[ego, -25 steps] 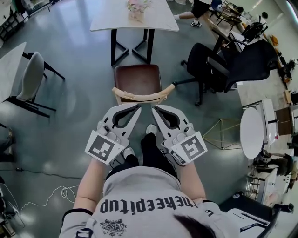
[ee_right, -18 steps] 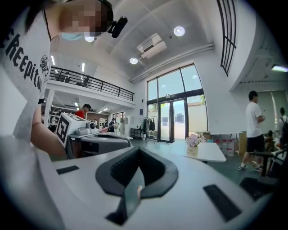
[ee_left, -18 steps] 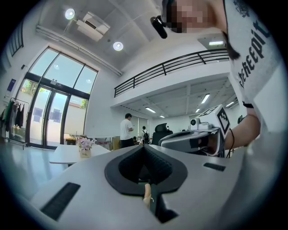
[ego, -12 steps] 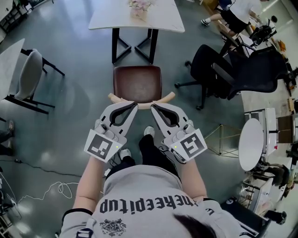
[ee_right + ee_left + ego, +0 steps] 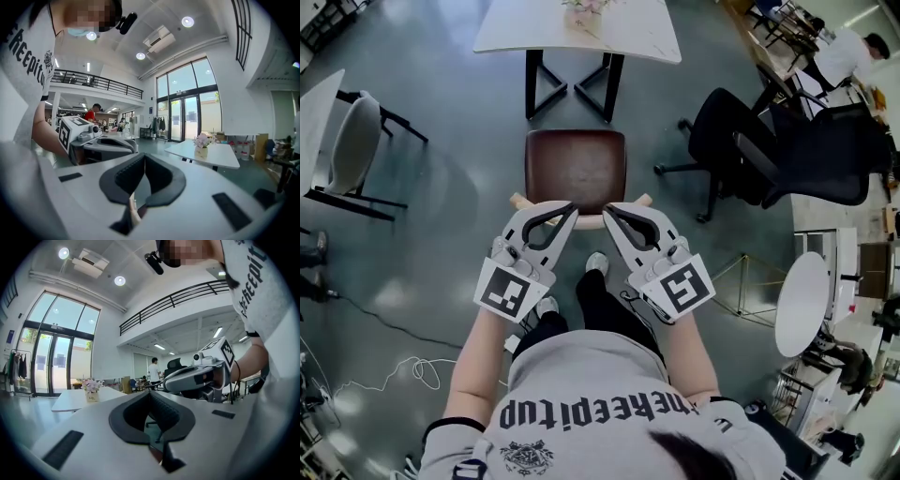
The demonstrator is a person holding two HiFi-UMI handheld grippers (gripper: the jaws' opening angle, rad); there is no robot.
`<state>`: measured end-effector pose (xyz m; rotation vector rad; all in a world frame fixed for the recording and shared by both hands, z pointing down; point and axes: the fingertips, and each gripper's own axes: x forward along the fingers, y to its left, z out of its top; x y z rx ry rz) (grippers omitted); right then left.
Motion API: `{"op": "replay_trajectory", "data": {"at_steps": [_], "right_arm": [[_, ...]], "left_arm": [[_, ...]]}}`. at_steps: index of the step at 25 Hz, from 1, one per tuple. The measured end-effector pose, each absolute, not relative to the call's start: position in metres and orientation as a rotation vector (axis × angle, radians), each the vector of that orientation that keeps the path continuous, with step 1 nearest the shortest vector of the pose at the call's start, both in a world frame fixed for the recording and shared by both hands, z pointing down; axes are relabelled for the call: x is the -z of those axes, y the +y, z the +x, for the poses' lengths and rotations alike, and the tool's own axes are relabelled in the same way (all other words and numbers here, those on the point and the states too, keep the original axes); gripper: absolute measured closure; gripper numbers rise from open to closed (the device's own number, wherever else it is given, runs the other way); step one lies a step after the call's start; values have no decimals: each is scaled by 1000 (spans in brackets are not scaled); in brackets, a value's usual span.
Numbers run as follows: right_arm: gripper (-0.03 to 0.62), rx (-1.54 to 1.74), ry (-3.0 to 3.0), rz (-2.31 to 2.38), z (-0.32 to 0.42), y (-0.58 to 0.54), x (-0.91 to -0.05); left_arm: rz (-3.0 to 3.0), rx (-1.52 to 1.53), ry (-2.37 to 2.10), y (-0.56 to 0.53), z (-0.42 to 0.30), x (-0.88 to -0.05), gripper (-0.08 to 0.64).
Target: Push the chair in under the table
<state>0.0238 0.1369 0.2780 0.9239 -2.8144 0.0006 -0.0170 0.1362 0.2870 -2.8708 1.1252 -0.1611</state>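
The white table (image 5: 581, 37) stands ahead of us. The brown-seated chair (image 5: 576, 167) sits just short of it, its seat not yet under the top. We judge the chair rigid and fairly light, likely to slide on the smooth floor. Its curved wooden back rail (image 5: 641, 200) is where to push, evenly on both sides. Our left gripper (image 5: 567, 211) and right gripper (image 5: 611, 211), both closed on nothing, seem to touch that rail.

So the chair (image 5: 575, 167) has a dark brown square seat and a pale curved wooden backrest. It's upright on the floor, seat fully out, facing the white, black-legged table (image 5: 628, 37).
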Motion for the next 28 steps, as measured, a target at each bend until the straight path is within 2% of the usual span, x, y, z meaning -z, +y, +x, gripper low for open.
{"op": "replay_trajectory", "data": {"at_steps": [16, 22, 28], "right_arm": [[574, -48, -2638, 748, 30, 100, -355], [548, -94, -2588, 692, 32, 94, -389], [508, -84, -2517, 606, 31, 96, -419]], "left_arm": [[-2903, 445, 1059, 97, -11, -364, 541], [-2913, 592, 990, 94, -5, -405, 537], [-2905, 751, 886, 98, -1, -437, 488]]}}
